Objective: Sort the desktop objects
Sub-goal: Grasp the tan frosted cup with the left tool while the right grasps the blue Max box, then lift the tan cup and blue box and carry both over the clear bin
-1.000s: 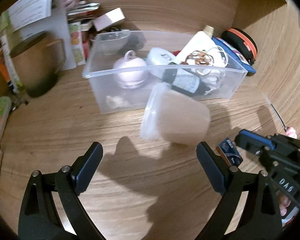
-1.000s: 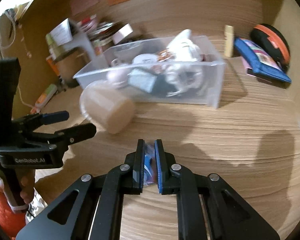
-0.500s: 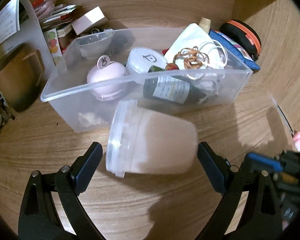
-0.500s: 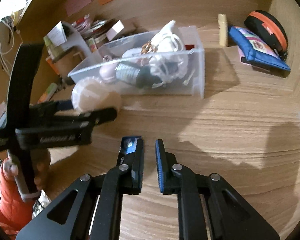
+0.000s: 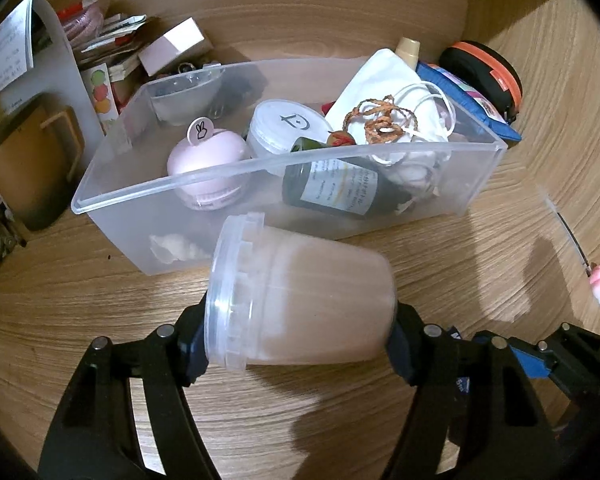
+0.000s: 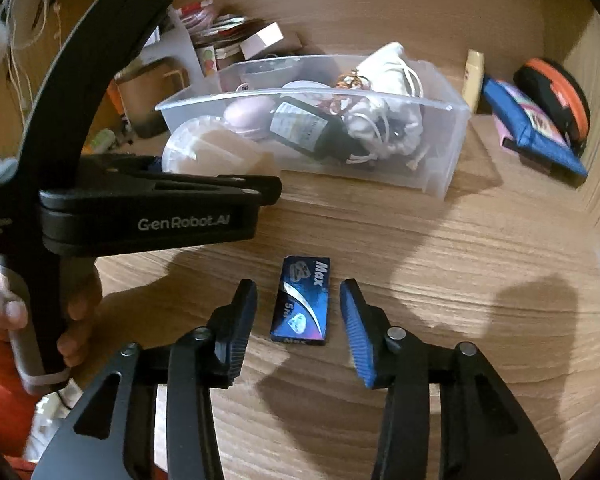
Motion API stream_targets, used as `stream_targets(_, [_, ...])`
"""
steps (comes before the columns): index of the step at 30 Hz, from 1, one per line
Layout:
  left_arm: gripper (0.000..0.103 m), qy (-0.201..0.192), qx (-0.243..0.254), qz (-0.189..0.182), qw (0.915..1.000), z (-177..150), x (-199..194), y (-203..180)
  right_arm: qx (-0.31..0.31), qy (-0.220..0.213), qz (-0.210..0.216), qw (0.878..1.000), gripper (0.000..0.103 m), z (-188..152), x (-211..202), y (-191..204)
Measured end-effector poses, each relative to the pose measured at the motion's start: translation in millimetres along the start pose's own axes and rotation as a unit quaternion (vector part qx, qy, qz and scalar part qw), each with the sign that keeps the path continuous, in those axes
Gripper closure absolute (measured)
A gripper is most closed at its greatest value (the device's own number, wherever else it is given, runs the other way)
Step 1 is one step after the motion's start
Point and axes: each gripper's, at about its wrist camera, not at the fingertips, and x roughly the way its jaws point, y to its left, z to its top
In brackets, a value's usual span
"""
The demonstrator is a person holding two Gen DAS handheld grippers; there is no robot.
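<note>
A clear plastic tub (image 5: 312, 300) of beige material lies on its side in front of the clear storage bin (image 5: 260, 160). My left gripper (image 5: 298, 344) straddles it, jaws closing, one pad against the lid and the other against the base. From the right wrist view the tub (image 6: 220, 152) shows behind the left gripper's fingers (image 6: 260, 190). A small blue box (image 6: 302, 300) marked "Max" lies flat on the wooden desk. My right gripper (image 6: 298, 296) is around it, jaws opening, neither pad touching it.
The bin holds a pink round case (image 5: 208, 164), a white jar (image 5: 284, 128), a dark bottle (image 5: 336, 192) and a white drawstring bag (image 5: 388, 92). An orange-black case (image 5: 488, 68) and blue pouch (image 5: 472, 104) lie right. Books and boxes (image 5: 172, 44) crowd the back left.
My left gripper advanced around the tub and its jaws narrowed onto the tub's ends. My right gripper went from shut on the blue box to spread apart, leaving the box on the desk.
</note>
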Motion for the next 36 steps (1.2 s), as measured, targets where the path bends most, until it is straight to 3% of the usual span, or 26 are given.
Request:
stream_targets(2, [0.033, -0.002, 0.000, 0.001, 1.0000, -0.3, -0.2, -0.3, -0.021, -0.003, -0.024, 0.999, 0.063, -1.3, 1.6, 8.1])
stream_targets(7, [0.034, -0.012, 0.001, 0.009, 0.9999, -2.4, -6.4, 0.5, -0.018, -0.011, -0.027, 0.999, 0.064, -2.7, 1.4, 10.4])
stream_targets(9, [0.034, -0.015, 0.000, 0.007, 0.9999, -3.8, -10.4, 3.1, -0.018, -0.012, -0.029, 0.999, 0.078, -2.8, 0.4, 9.3])
stream_targets(16, [0.035, -0.025, -0.018, -0.002, 0.9995, -9.3, -25.4, 17.5, -0.011, -0.008, -0.030, 0.999, 0.078, 3.2, -0.7, 8.6])
stream_targets(36, [0.037, -0.056, -0.040, 0.014, 0.9975, -21.0, -66.6, 40.1, 0.021, -0.084, -0.032, 0.996, 0.078, 39.3, -53.7, -12.7])
